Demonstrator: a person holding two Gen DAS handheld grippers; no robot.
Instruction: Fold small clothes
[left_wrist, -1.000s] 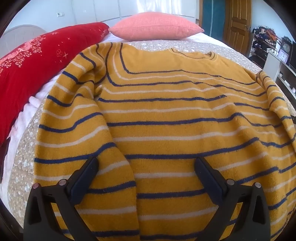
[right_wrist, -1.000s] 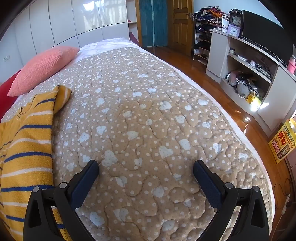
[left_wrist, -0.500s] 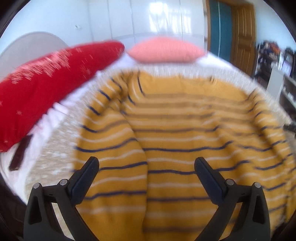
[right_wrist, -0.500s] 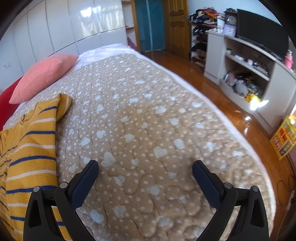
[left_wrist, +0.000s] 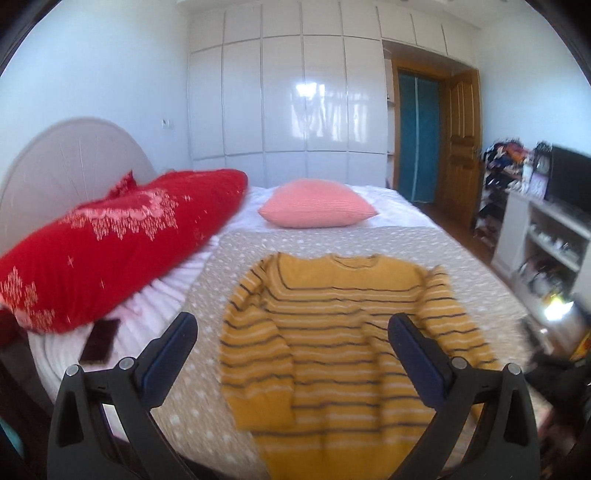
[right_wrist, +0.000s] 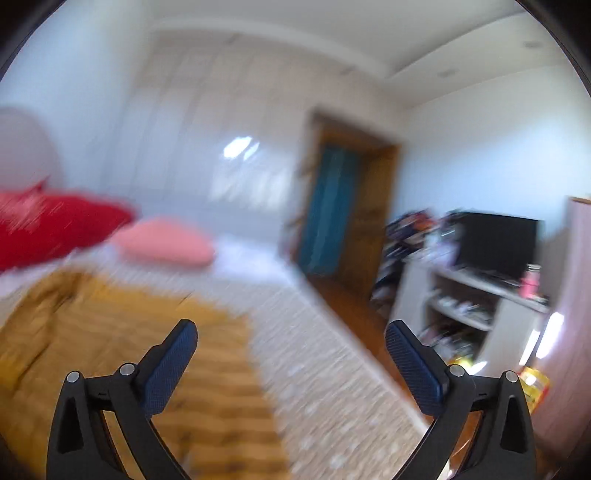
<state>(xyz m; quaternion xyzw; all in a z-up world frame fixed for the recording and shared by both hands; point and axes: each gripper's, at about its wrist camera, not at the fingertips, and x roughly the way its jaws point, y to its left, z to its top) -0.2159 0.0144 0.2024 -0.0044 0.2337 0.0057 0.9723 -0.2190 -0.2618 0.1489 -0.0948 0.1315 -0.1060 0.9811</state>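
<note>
A mustard-yellow sweater (left_wrist: 343, 332) with navy and white stripes lies flat on the beige dotted bedspread (left_wrist: 229, 251), neck toward the pillows and both sleeves folded in over the body. My left gripper (left_wrist: 291, 328) hangs open well above its hem, holding nothing. In the right wrist view the picture is motion-blurred; the sweater (right_wrist: 110, 350) shows as a yellow patch at lower left. My right gripper (right_wrist: 291, 336) is open and empty, raised above the bed near the sweater's right side.
A red bolster (left_wrist: 110, 240) and a pink pillow (left_wrist: 317, 208) lie at the head of the bed. A dark phone (left_wrist: 100, 339) rests on the white sheet at left. A white shelf unit with a TV (left_wrist: 569, 184) stands right of the bed, beside a wooden door (left_wrist: 461, 140).
Both grippers have lifted up and back from the bed. The sweater now shows whole in the left wrist view, and the right wrist view has tilted up toward the room.
</note>
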